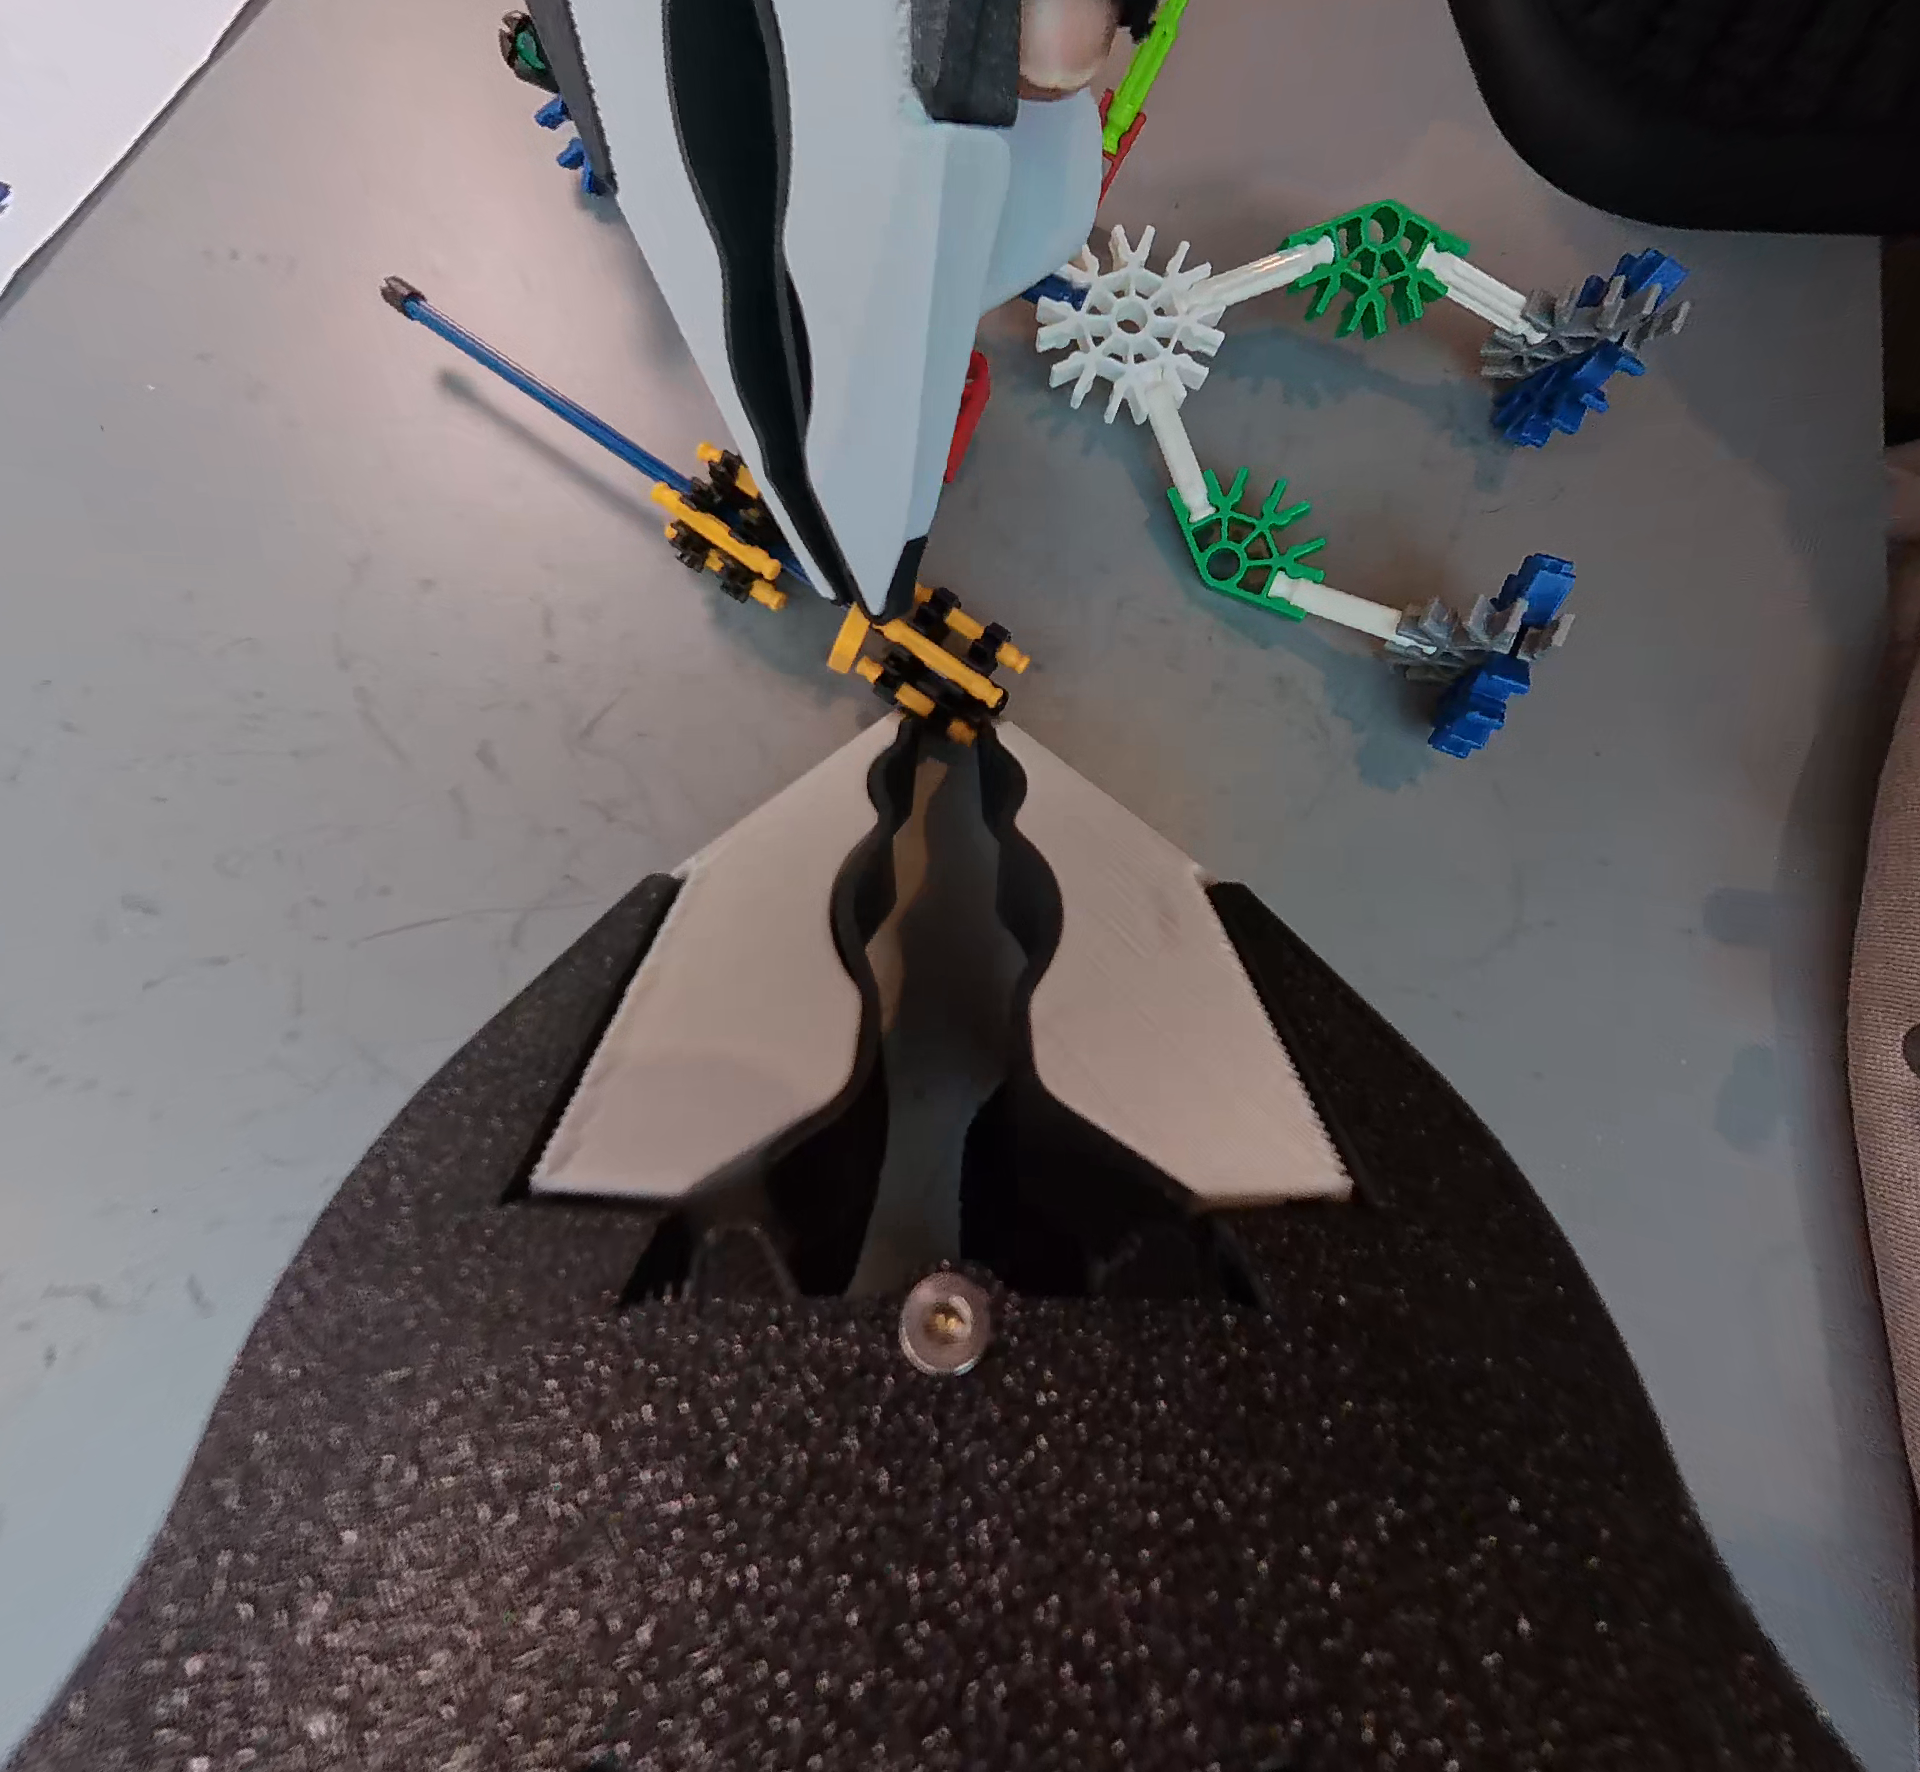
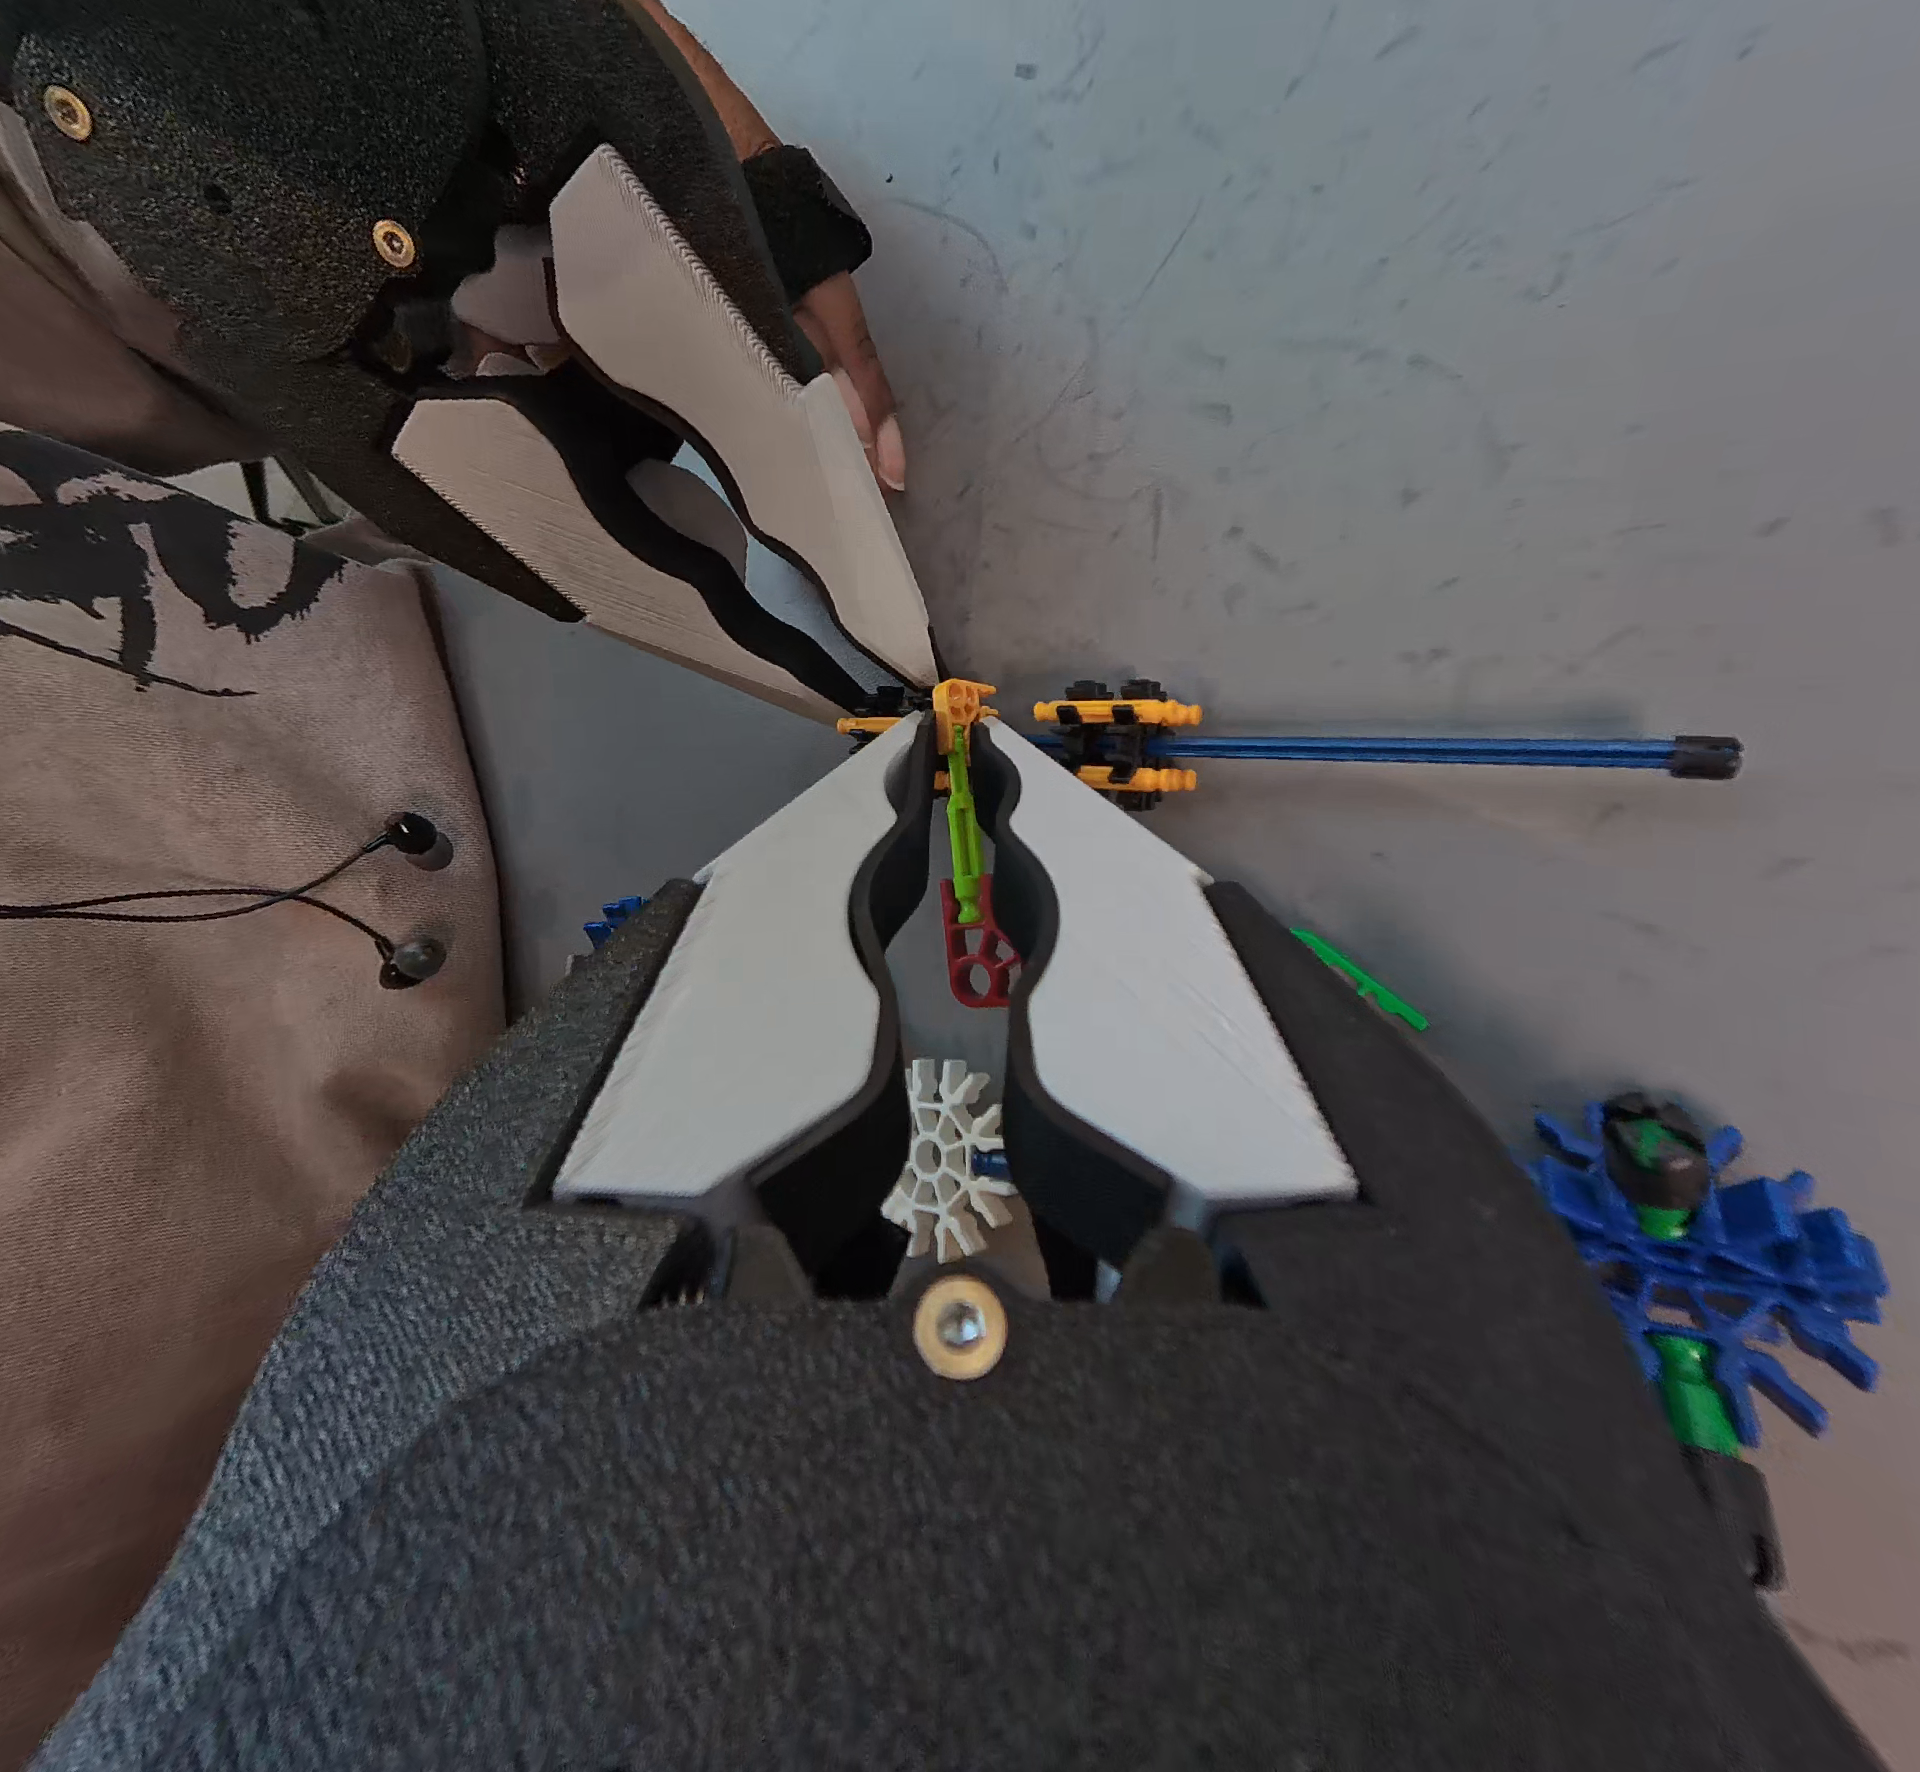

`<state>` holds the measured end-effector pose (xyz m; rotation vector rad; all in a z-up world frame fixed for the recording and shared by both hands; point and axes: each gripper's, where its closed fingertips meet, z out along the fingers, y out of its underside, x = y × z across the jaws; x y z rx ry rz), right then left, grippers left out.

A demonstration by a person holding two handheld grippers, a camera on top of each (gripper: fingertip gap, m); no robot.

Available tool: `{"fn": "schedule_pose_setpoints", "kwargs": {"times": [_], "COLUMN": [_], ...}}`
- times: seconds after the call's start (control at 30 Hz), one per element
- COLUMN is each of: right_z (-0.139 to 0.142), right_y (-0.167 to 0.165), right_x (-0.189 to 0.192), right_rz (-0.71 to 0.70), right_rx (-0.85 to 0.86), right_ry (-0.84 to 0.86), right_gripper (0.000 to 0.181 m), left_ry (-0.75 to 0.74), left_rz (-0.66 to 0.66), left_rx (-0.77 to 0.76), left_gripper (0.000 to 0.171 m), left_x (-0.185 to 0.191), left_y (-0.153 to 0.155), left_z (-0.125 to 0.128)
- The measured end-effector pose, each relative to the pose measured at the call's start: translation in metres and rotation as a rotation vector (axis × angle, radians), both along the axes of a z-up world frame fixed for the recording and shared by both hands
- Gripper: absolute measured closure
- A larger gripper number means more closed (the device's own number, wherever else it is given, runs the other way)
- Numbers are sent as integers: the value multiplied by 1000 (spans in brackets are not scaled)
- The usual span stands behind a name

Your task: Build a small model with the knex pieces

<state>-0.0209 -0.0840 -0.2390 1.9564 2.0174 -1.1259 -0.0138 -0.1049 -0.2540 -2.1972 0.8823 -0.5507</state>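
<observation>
A blue rod (image 1: 540, 392) with a black end cap lies on the grey table (image 1: 312, 787) and carries two yellow-and-black clusters. My left gripper (image 1: 948, 730) is shut on the near cluster (image 1: 930, 662); the other cluster (image 1: 722, 527) sits farther up the rod. My right gripper (image 1: 862, 605) comes in from above, tips meeting the left one's. In the right wrist view, my right gripper (image 2: 956, 725) is shut on a yellow connector (image 2: 956, 699) with a green rod (image 2: 964, 829) and a red connector (image 2: 977, 953) behind it. The left gripper (image 2: 920, 678) enters from the upper left.
A white snowflake connector (image 1: 1127, 330) with white rods, green, grey and blue connectors lies to the right. Another green rod (image 1: 1158, 29) lies behind the right gripper. A black chair (image 1: 1714, 8) stands at the far right, white paper (image 1: 104, 8) at the far left. A blue connector (image 2: 1714, 1244) lies beside the right gripper.
</observation>
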Motion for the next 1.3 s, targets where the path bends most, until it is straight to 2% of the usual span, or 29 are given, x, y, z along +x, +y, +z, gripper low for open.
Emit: {"fn": "schedule_pose_setpoints", "kwargs": {"times": [0.07,0.2,0.33,0.5,0.67,1.03,1.3], "right_z": [0,0,0,0,0,-1,0], "right_y": [0,0,1,4,4,4,7], "right_x": [0,2,3,5,6,2,2], "right_rz": [2,12,15,14,11,51,77], "right_rx": [9,32,51,65,41,72,121], "right_ry": [9,28,44,60,66,72,96], "right_gripper": [176,176,176,176,176,176,175], "left_ry": [6,-8,9,78,114,91,62], "left_rz": [-11,-46,-52,-22,2,14,16], "left_rx": [3,20,59,101,124,104,100], "left_gripper": [158,143,140,141,151,156,150], "left_x": [-1,2,6,10,8,6,6], "left_y": [-1,-4,-3,1,4,5,4], "left_z": [0,5,6,3,3,1,6]}}
